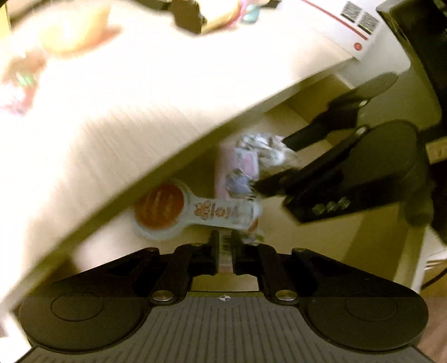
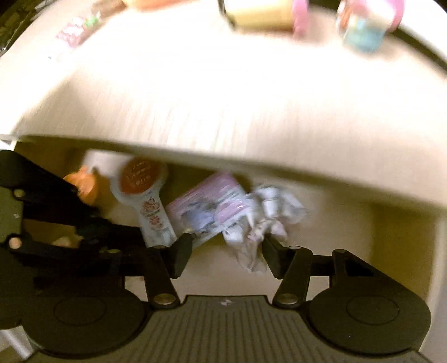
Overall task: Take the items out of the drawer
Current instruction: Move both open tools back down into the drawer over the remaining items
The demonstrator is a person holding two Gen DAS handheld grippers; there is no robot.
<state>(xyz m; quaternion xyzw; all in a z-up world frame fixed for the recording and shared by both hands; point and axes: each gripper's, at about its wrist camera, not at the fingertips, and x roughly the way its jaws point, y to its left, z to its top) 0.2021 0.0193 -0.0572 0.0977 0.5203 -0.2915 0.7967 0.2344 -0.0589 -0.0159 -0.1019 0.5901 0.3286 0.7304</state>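
Observation:
The drawer (image 1: 321, 245) stands open beneath the pale desk top (image 1: 139, 111). Inside lie a pale spoon-shaped packet (image 1: 195, 213) with a round red-orange lid, a pink printed packet (image 1: 237, 167) and a crumpled white wrapper (image 1: 262, 146). My left gripper (image 1: 225, 252) is shut on the thin tail end of the spoon-shaped packet. My right gripper (image 2: 227, 254) is open, its fingers on either side of the pink packet (image 2: 206, 206) and the crumpled wrapper (image 2: 268, 215). The spoon-shaped packet (image 2: 145, 195) lies to their left, with the left gripper (image 2: 123, 234) reaching it. Both views are motion-blurred.
The desk top's front edge (image 2: 195, 150) overhangs the back of the drawer. An orange object (image 2: 86, 184) sits at the drawer's left. Blurred toys and a yellow block (image 2: 259, 14) lie on the desk; a white barcoded box (image 1: 343, 25) sits at its right end.

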